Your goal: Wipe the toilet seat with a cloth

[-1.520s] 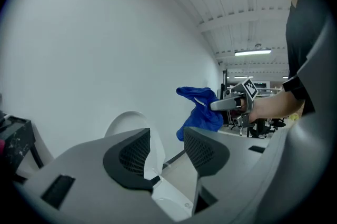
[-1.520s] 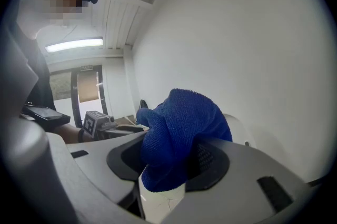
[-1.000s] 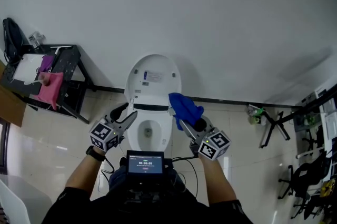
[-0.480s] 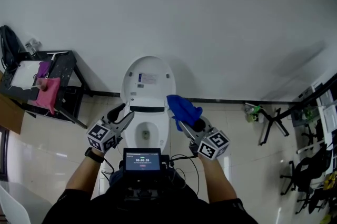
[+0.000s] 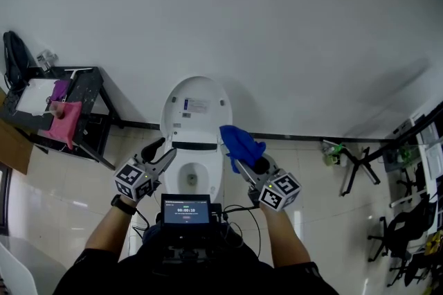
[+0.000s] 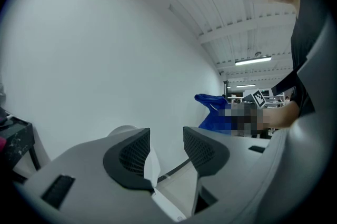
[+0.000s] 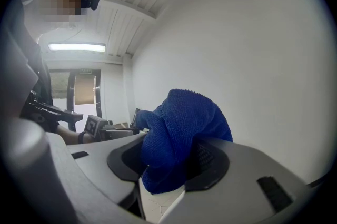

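A white toilet [image 5: 196,141] stands against the wall with its lid [image 5: 198,109] raised; the seat ring and bowl [image 5: 191,177] lie below it. My right gripper [image 5: 247,158] is shut on a blue cloth [image 5: 240,142] [image 7: 179,133], held in the air just right of the toilet. The cloth bunches between the jaws and sticks up past them. My left gripper [image 5: 159,155] [image 6: 164,148] hovers at the toilet's left side, open, with nothing between its fingers. The blue cloth [image 6: 213,112] also shows in the left gripper view.
A black rack [image 5: 79,103] with a pink cloth [image 5: 62,122] and a white tray stands at left. A floor tool [image 5: 356,162] lies at right, office chairs [image 5: 408,231] beyond it. A small screen [image 5: 185,210] sits at my chest. The wall is plain white.
The view shifted slightly, so the toilet and rack sit a little differently in frame. Both grippers keep nearly the same places; the cloth stays held.
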{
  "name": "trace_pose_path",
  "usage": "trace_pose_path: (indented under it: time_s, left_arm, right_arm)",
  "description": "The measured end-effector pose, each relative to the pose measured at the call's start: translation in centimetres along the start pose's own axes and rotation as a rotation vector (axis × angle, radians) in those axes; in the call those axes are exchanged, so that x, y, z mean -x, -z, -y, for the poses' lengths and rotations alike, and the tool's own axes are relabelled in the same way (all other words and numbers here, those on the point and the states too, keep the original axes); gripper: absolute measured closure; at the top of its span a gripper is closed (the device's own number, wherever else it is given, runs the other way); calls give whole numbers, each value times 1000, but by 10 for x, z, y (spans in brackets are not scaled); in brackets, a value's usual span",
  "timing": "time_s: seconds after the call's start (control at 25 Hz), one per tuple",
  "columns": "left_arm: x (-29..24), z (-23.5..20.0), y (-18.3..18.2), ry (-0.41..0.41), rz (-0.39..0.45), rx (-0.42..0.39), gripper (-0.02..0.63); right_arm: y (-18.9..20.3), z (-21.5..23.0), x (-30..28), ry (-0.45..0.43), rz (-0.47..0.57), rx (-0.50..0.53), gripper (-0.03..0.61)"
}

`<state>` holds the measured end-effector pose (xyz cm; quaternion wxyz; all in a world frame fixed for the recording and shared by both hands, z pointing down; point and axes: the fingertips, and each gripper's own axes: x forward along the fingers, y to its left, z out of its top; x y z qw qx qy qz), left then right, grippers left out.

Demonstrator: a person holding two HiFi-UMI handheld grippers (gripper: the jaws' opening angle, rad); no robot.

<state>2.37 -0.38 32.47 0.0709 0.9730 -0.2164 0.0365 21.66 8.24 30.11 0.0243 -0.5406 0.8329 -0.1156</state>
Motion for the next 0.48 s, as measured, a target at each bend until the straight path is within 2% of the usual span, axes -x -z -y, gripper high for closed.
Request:
trace_pose_path:
  time_s: [0.48]
  left_arm:
    - [-4,-2,5,9,-14,-30,423]
  right_arm:
    - [-1,5,-1,-10,8,5,393]
